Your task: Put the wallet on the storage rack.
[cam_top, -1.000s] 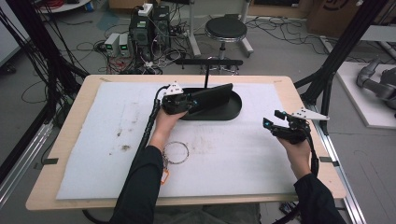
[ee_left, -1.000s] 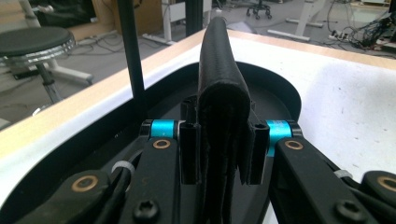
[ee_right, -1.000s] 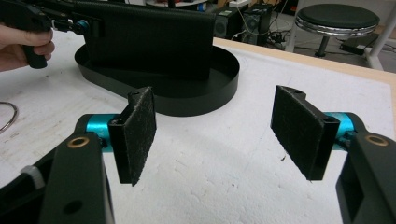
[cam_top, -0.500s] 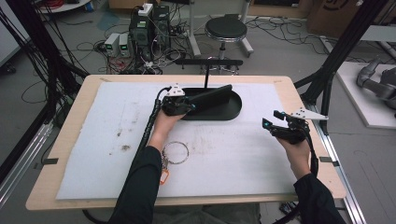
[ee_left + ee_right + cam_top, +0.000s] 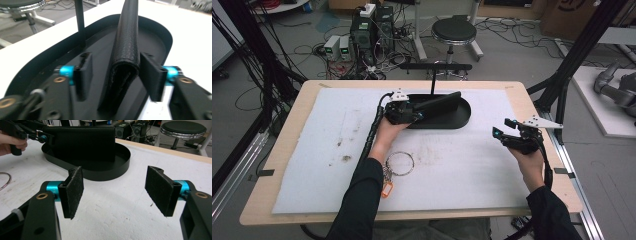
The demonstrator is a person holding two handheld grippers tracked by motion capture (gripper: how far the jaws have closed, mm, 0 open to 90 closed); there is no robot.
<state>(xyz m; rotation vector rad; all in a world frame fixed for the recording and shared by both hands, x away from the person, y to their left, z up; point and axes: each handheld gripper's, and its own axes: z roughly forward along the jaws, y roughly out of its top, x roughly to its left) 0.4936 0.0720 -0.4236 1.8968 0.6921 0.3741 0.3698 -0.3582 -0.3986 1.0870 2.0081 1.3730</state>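
High view: 1 wooden bench [image 5: 277, 200] with a white mat [image 5: 472, 170] over most of its top.
Tray: 1 black oval tray [image 5: 462, 119] on the mat near the bench's far edge, about mid-width; long axis runs along that edge.
Post: 1 thin black post [image 5: 432, 82] rises from the tray's far side, with a crossbar on top.
Wallet: 1 black folded wallet [image 5: 126, 42] standing on edge in the tray, long axis along the tray's length, one end toward the left gripper, the other toward the tray's right end.
Left gripper [image 5: 113, 75]: at the tray's left end, jaws apart, straddling the wallet's near end; right pad looks just beside the leather, left pad clear of it. Contact is hard to make out.
Right gripper [image 5: 115, 190]: over bare mat near the bench's right edge, well apart from the tray, jaws wide apart, nothing between them.
Key ring: 1 metal ring [image 5: 399, 163] on the mat toward the near edge, beside the left forearm, with an orange tag [image 5: 386, 189]; partly covered by the sleeve.
Cut off: wallet's lower end blurs out at the bottom of the left gripper view.
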